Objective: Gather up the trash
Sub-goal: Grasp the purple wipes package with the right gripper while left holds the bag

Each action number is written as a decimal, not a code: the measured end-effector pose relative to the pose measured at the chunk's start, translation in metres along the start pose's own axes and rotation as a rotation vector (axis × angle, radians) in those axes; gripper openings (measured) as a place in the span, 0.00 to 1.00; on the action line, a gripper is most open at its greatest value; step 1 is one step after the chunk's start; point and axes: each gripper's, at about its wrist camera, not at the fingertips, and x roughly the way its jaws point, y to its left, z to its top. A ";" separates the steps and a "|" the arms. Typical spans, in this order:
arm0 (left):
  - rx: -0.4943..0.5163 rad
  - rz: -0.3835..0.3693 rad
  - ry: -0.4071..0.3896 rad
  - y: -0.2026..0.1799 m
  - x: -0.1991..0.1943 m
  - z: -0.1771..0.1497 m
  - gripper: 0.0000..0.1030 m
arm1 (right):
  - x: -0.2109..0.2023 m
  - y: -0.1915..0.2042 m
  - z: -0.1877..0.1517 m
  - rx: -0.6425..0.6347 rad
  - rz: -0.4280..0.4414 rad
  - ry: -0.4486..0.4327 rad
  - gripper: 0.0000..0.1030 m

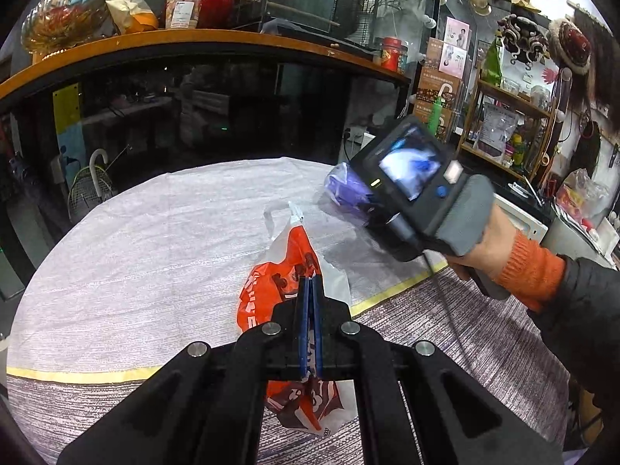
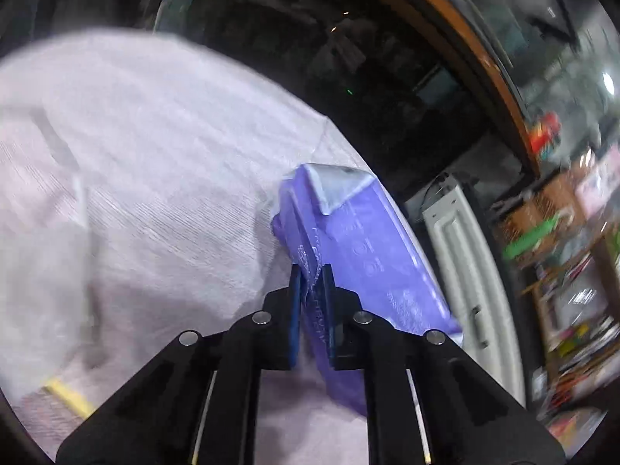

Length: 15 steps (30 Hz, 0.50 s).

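My right gripper (image 2: 312,271) pinches the soft, light purple tissue pack (image 2: 360,240) by its slippery wrapper edge at the table's far side, while my left gripper (image 1: 310,283) clamps the limp orange-and-white plastic bag (image 1: 286,271).

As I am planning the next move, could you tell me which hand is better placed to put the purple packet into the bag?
Right. The right gripper is shut on the purple packet, near the orange and white bag, which the left gripper pinches.
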 end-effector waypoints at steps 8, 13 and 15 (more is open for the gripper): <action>0.002 0.017 0.012 0.002 0.007 -0.002 0.03 | -0.078 -0.036 -0.035 0.210 0.148 -0.076 0.09; 0.011 0.017 0.011 0.000 0.011 -0.005 0.03 | -0.135 -0.036 -0.071 0.244 0.190 -0.116 0.09; 0.013 -0.006 0.019 -0.002 0.014 -0.006 0.03 | -0.151 -0.035 -0.081 0.252 0.203 -0.125 0.09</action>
